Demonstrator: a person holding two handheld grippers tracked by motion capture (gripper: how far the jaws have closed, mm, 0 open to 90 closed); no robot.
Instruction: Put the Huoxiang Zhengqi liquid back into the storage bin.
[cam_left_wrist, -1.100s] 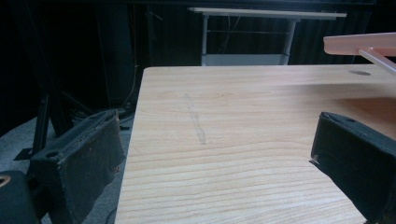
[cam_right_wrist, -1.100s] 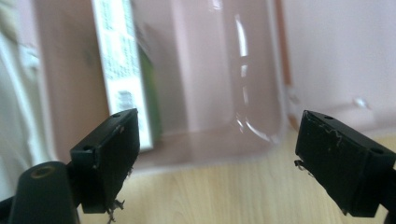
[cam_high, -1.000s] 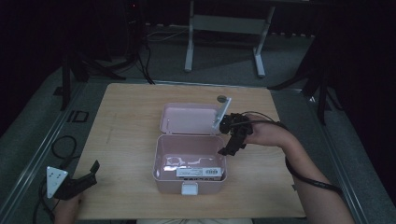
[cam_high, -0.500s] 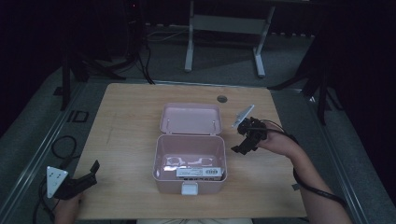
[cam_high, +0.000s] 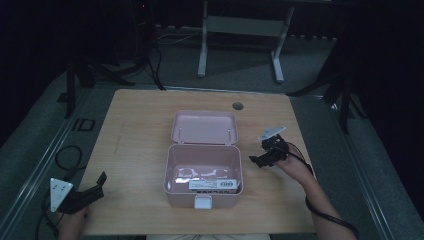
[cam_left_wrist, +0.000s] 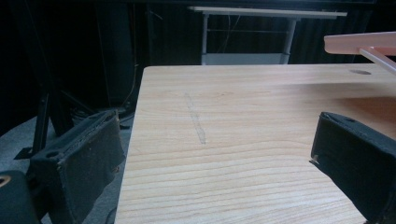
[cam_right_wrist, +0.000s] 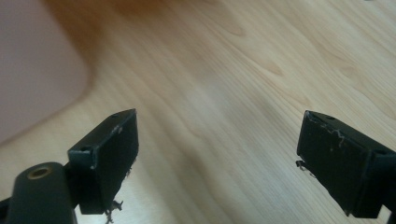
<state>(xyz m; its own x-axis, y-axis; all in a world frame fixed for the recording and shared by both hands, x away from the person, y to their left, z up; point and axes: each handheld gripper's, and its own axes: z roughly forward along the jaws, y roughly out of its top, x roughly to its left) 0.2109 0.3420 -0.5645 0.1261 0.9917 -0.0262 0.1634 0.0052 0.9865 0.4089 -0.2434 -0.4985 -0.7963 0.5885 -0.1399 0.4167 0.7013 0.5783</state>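
Observation:
A pink box (cam_high: 202, 176) stands open in the middle of the wooden table (cam_high: 135, 135), its lid (cam_high: 205, 127) laid back flat behind it. Inside lie a white labelled item (cam_high: 214, 185) and some pale pieces I cannot make out. My right gripper (cam_high: 256, 160) hovers just right of the box, open and empty; in the right gripper view its jaws stand wide apart over bare wood, with the box wall (cam_right_wrist: 32, 70) at the left. My left gripper (cam_high: 95, 186) rests at the table's front left corner, open and empty, and the lid edge (cam_left_wrist: 359, 44) shows far off.
A round cable hole (cam_high: 238, 106) sits near the table's far edge. A white metal stand (cam_high: 240, 30) is on the floor behind the table. Cables (cam_high: 65, 155) lie on the floor at the left. Bare wood stretches left of the box.
My right gripper has drawn away from the lid's right corner, moving right and toward the person. The left gripper has stayed put.

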